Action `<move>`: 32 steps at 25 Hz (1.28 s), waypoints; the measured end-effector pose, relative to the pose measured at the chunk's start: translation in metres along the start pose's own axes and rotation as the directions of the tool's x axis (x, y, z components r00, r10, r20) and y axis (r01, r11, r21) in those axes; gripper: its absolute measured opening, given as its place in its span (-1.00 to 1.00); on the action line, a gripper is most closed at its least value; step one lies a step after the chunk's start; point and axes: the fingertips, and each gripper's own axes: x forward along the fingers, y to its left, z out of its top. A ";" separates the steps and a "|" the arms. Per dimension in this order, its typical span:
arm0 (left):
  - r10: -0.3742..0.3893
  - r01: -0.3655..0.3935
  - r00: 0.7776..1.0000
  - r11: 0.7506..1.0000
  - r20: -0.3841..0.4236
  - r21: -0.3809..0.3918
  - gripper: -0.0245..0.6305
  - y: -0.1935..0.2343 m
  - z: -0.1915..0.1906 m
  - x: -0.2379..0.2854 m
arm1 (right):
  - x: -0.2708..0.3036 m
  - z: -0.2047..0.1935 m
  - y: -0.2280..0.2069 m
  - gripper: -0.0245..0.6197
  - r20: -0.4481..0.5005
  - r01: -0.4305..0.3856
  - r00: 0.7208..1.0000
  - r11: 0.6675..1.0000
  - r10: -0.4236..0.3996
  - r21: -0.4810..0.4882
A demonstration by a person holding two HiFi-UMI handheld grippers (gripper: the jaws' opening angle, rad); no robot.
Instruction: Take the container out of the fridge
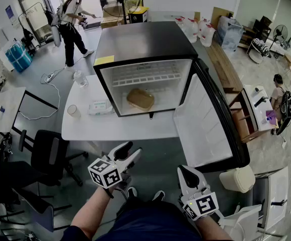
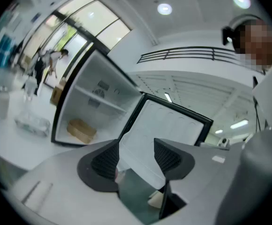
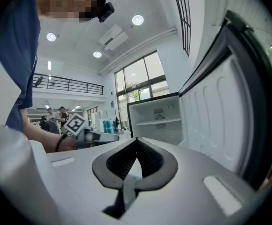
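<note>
Left hand-held gripper hovers in front of the compact black fridge with white interior, well short of it. Its jaws are spread wide w/ nothing between them, and it points roughly at the fridge opening. Right hand-held gripper is also in front of the fridge, near the free edge of the open fridge door, jaws clenched together on nothing. In the head view the door swings out to the fridge's right, white inner liner showing.

Flat brown rectangular container lies inside the fridge on its floor, approx centred, under the white wire shelf, well apart from both grippers.

Fridge stands on a white worktop. Left of the fridge on that worktop:
- soft white wipes-type packet, just beside the fridge's front left corner
- clear plastic cup, further left
- clear glass jar, near the fridge's left wall, not touching

Small yellow sticky note sits on the fridge top at its front left corner. Person in a white top is mid-stride well behind the fridge, off to its left.
</note>
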 end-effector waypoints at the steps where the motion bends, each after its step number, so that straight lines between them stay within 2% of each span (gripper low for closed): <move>1: 0.029 -0.032 0.999 0.996 0.035 0.081 -0.19 -0.008 0.004 -0.014 | 0.012 0.003 0.004 -0.90 0.015 -0.009 1.000 1.000 0.009 -0.007; 2: 0.054 -0.063 0.996 0.987 0.066 0.146 -0.20 -0.016 0.007 -0.028 | 0.023 0.006 0.009 -0.90 0.029 -0.017 0.999 1.000 0.017 -0.011; 4: 0.091 -0.109 0.991 0.974 0.101 0.198 -0.31 -0.024 0.007 -0.055 | 0.041 0.009 0.021 -0.90 0.050 -0.026 0.998 1.000 0.026 -0.003; 5: 0.105 -0.125 0.989 0.972 0.105 0.200 -0.49 -0.025 0.004 -0.067 | 0.047 0.009 0.028 -0.90 0.056 -0.028 0.998 1.000 0.028 0.005; 6: 0.117 -0.137 0.987 0.968 0.106 0.209 -0.78 -0.025 0.002 -0.076 | 0.051 0.009 0.034 -0.90 0.058 -0.029 0.998 1.000 0.028 0.010; 7: 0.125 -0.147 0.986 0.962 0.105 0.231 -0.93 -0.023 -0.001 -0.083 | 0.055 0.008 0.040 -0.90 0.058 -0.031 0.998 0.999 0.030 0.010; 10: 0.146 -0.167 0.985 0.938 0.091 0.302 -0.93 -0.017 -0.005 -0.094 | 0.060 0.003 0.055 -0.90 0.041 -0.034 0.999 0.999 0.033 0.005; 17: 0.166 -0.203 0.976 0.931 0.143 0.303 -0.93 0.010 0.023 -0.119 | 0.062 -0.001 0.073 -0.90 0.037 0.017 0.999 1.000 -0.017 0.001; 27: 0.078 -0.149 0.974 0.929 0.214 0.338 -0.93 0.030 0.074 -0.140 | 0.071 0.019 0.074 -0.90 0.095 0.196 0.976 0.981 -0.195 -0.001; 32: 0.055 -0.134 0.972 0.928 0.230 0.347 -0.93 0.049 0.084 -0.155 | 0.084 0.024 0.084 -0.90 0.102 0.246 0.965 0.969 -0.242 -0.023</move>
